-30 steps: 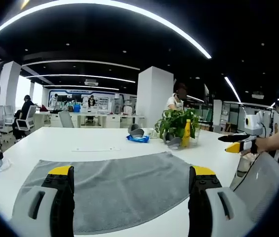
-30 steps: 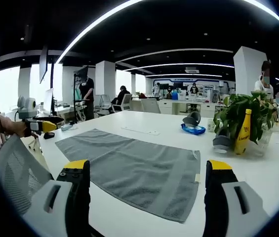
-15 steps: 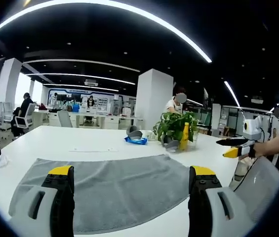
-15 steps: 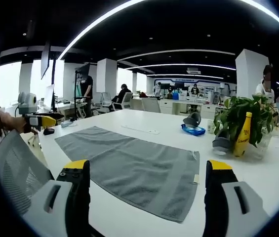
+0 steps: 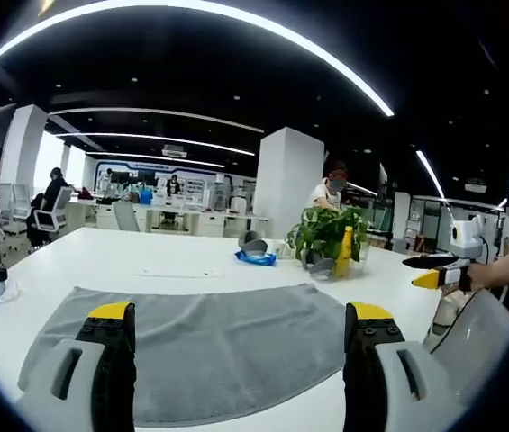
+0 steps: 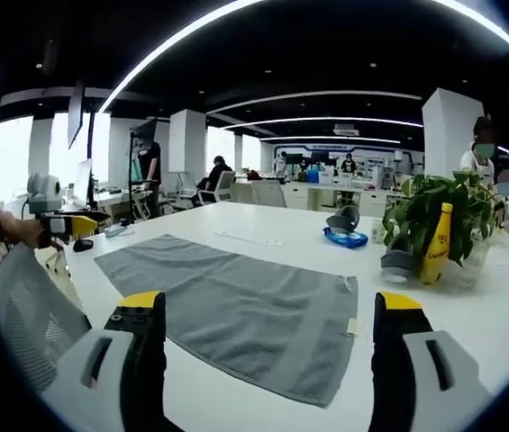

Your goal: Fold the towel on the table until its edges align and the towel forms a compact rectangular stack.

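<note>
One gray towel (image 5: 202, 346) (image 6: 236, 310) lay flat and spread out on the white table (image 5: 173, 261) (image 6: 470, 315). The left gripper (image 5: 240, 360) hung above the towel's near edge with its jaws wide apart and nothing in them. The right gripper (image 6: 268, 360) was also wide open and held nothing, near the towel's corner. A green plant (image 5: 322, 229) (image 6: 434, 211) and a yellow bottle (image 5: 344, 247) (image 6: 434, 243) stood far back on the table, well apart from the towel. A blue cloth (image 5: 256, 257) (image 6: 344, 238) lay near them.

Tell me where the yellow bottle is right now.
The yellow bottle stands on the white table against the potted plant, right of the grey towel in the right gripper view.
</note>
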Tool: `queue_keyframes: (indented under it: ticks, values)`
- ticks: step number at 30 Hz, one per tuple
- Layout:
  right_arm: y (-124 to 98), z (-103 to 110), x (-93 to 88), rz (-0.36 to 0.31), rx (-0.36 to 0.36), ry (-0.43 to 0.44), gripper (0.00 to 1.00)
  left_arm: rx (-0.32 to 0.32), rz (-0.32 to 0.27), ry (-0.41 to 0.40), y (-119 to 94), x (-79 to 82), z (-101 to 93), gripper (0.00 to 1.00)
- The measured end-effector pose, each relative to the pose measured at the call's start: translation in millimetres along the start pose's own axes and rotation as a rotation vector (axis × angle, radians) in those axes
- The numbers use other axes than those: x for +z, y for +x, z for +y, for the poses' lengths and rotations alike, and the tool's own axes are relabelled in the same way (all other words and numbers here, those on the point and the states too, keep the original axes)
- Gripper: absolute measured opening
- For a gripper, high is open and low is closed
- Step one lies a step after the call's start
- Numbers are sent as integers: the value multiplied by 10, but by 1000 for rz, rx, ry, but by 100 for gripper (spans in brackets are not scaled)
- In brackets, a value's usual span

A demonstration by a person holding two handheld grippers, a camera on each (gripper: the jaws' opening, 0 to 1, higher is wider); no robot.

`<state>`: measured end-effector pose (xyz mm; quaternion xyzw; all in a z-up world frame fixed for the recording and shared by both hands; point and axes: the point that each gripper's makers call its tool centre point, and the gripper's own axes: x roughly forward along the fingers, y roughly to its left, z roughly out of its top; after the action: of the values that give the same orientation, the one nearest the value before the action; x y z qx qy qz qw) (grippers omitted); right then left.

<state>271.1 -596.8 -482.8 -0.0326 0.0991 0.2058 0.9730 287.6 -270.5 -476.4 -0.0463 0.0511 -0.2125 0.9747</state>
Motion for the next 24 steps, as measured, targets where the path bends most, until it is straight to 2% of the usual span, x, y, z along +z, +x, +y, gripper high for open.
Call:
queue_keyframes:
  ticks: [4,8,10,13,16,17,19,21,24]
  values:
    - [13,-1,-12,-3,19,47,96,13,5,-10,1,-12,35,99]
    - [28,11,-30,6,27,45,96,37,5,-14,-11,-9,75,99]
    - [30,12,-34,9,34,48,97,46,4,-43,-35,-13,81,99]
    - [40,11,-41,8,51,70,96,34,11,-63,-10,-24,71,99]
    - [29,-8,-40,9,51,87,90,-1,59,-44,33,-95,-22,99]
    - [28,-35,-36,9,40,91,88,-6,57,-33,43,-87,-42,99]
    - [19,-82,-38,15,31,99,80,-15,58,-20,44,-66,-72,95]
    - [5,-114,-53,29,33,106,72,-35,65,-28,41,-50,-78,82]
    - [-21,-230,-276,146,22,-3,64,-58,104,-48,67,-95,-111,74]
